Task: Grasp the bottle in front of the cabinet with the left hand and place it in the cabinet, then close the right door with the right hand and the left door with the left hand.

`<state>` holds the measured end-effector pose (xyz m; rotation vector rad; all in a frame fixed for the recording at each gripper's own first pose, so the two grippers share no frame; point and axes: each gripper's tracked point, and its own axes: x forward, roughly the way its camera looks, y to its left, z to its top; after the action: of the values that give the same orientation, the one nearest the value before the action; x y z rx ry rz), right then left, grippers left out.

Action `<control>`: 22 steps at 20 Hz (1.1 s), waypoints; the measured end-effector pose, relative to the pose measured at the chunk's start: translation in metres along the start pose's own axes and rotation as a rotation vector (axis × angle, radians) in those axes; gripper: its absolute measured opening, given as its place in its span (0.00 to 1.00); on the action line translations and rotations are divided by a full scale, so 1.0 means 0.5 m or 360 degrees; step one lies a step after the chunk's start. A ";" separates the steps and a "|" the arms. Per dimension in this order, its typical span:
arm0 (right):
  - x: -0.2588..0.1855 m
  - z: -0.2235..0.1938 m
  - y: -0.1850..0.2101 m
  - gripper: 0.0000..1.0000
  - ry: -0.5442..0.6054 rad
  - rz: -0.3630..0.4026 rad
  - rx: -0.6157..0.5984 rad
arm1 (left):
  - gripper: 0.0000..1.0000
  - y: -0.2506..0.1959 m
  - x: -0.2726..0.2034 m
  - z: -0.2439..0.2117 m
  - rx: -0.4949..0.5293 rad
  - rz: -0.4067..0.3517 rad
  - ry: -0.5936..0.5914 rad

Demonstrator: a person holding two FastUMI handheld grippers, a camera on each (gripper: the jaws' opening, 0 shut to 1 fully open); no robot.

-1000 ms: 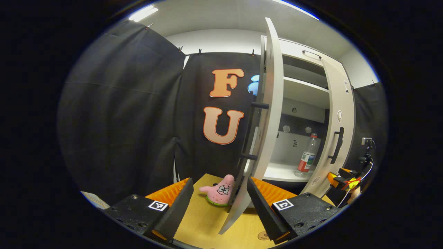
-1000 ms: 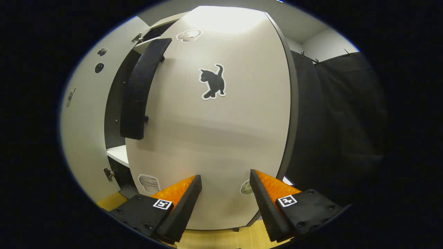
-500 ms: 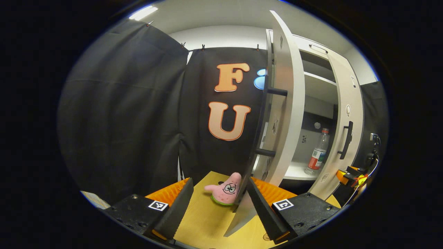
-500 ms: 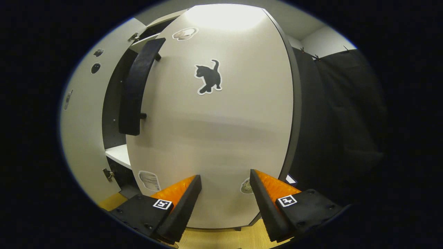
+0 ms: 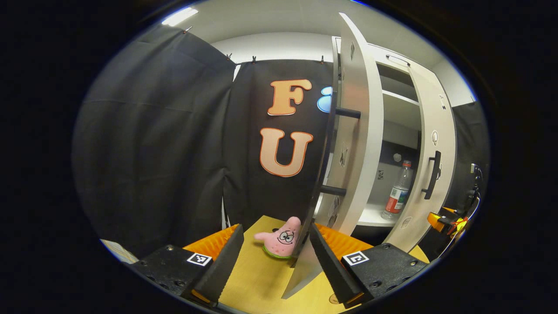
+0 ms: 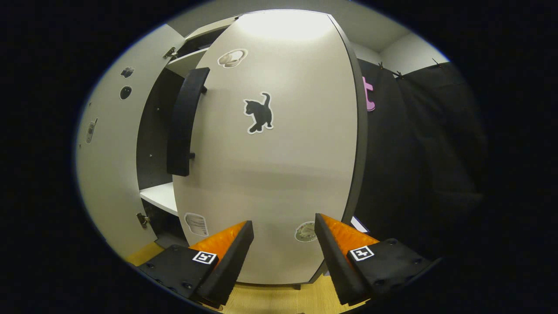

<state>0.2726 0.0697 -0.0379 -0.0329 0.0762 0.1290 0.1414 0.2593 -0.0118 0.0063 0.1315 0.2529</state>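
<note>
Right gripper view puts your right gripper (image 6: pixel 283 244) square on the outer face of the right door (image 6: pixel 270 174), fingers apart and holding nothing, tips close to the panel; whether they touch it I cannot tell. That door is part-way shut, a dark gap open beside its handle (image 6: pixel 183 122), so you are in the right-door step, as I judge it. Next, keep a flat push on the lower panel until its free edge meets the cabinet front, and stay off the handle so the fingers do not snag. Left gripper view shows your left gripper (image 5: pixel 272 257) also spread and empty, low over the table (image 5: pixel 257 279), with the left door (image 5: pixel 355 131) standing edge-on just past the right finger. A pink star toy (image 5: pixel 281 239) lies on the table near that door's foot; I expect it could foul the swing, so watch it when you come round to push from outside. The bottle (image 5: pixel 396 192) is already in the cabinet, on the lower shelf (image 5: pixel 370 216), upright, long axis vertical, cap up. Your placing is done; both doors are not yet shut.
</note>
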 end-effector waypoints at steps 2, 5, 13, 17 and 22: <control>-0.027 0.007 -0.016 0.95 -0.0004 -0.0012 0.0026 | 0.94 -0.017 -0.003 -0.006 -0.0014 -0.0025 0.0007; -0.067 0.022 -0.031 0.95 -0.0007 -0.0016 0.0046 | 0.94 -0.040 -0.009 -0.010 0.0006 -0.0051 0.0009; -0.189 0.045 -0.064 0.95 -0.0020 0.0006 0.0089 | 0.94 -0.153 -0.008 -0.030 0.0002 -0.0241 0.0048; -0.246 0.034 -0.107 0.95 -0.0001 -0.0040 0.0081 | 0.94 -0.223 -0.006 -0.048 -0.0015 -0.0354 0.0071; -0.306 0.028 -0.163 0.95 0.0016 -0.0104 0.0117 | 0.94 -0.294 0.022 -0.068 -0.0046 -0.0462 0.0100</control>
<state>0.1328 -0.0301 -0.0099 0.0372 0.0896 0.0608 0.1842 0.1196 -0.0505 -0.0491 0.1893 -0.0353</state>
